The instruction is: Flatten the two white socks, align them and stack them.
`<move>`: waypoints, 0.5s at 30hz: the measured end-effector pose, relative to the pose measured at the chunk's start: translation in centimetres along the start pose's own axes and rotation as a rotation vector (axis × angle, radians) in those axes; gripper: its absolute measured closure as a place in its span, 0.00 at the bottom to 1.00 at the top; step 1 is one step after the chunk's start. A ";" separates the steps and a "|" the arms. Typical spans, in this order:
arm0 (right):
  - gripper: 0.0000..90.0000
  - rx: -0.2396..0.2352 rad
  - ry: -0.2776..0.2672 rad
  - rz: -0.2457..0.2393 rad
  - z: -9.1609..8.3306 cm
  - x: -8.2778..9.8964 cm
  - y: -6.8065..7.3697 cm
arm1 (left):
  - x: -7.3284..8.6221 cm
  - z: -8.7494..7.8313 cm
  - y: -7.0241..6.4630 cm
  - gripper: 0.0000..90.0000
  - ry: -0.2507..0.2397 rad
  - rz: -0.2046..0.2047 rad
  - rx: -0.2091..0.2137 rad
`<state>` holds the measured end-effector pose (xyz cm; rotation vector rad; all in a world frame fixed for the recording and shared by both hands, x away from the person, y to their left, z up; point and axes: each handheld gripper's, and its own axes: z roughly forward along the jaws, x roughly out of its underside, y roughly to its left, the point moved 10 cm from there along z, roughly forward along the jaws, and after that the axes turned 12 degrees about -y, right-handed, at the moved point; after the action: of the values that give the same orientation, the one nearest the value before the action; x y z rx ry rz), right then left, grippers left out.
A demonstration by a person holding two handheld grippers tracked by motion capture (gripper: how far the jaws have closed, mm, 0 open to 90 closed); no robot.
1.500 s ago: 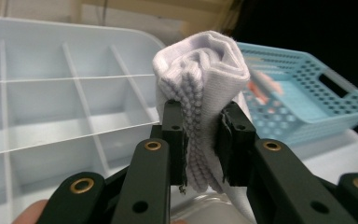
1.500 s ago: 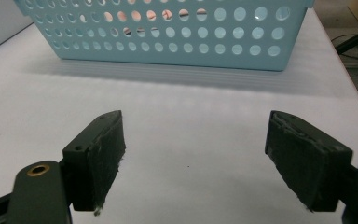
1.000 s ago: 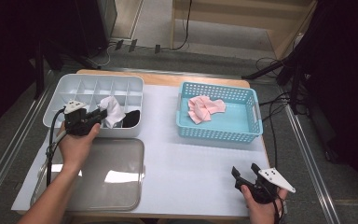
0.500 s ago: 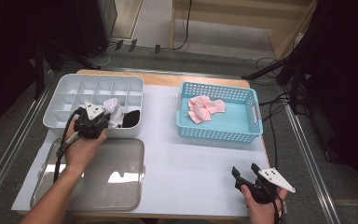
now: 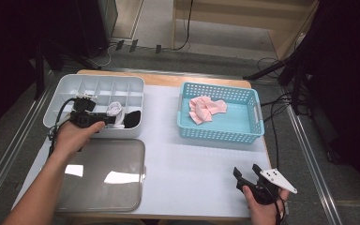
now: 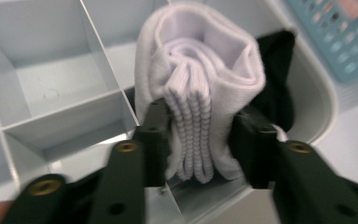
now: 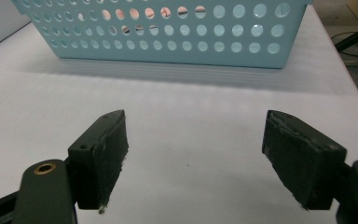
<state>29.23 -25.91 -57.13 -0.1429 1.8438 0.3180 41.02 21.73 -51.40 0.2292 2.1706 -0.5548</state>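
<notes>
The left gripper (image 6: 200, 140) has a rolled white sock (image 6: 200, 88) standing between its jaws; those jaws have just been opening, and in the left gripper view the pads (image 6: 157, 135) sit against the sock's ribbed folds on both sides, though whether they press on it or merely flank it I cannot tell. The sock stands upright in a compartment near the rounded end of the grey divided tray (image 6: 51, 88), directly ahead of the jaws. Just behind the sock and partly hidden by it lies a black sock (image 6: 272, 70), in the tray's last corner before the curved wall. To the jaws' other side and farther on, bare grey compartments follow one after another. Beyond the tray's rim, at the far corner of this view, a slice of the teal basket (image 6: 335, 42) shows. From the high view, the left gripper (image 5: 104, 121) lies level over the tray's near row, with a clear lid (image 5: 105, 176) flat on the table just behind the hand. The right gripper (image 7: 196, 161) stands well apart from all this, near the table's front edge, its jaws spread wide with nothing between them, only white table (image 7: 191, 116) below. Ahead of those jaws the basket's perforated wall (image 7: 168, 37) rises, and pink cloth (image 5: 205, 108) lies inside it toward its far side.
</notes>
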 end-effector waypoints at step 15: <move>0.25 -0.004 0.010 0.009 0.1 0.1 0.0 | -0.1 2.3 0.5 0.89 0.128 0.091 -0.043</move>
<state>29.28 -25.90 -57.25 -0.1388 1.8540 0.3279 42.86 21.08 -52.73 0.3466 2.2802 -0.4521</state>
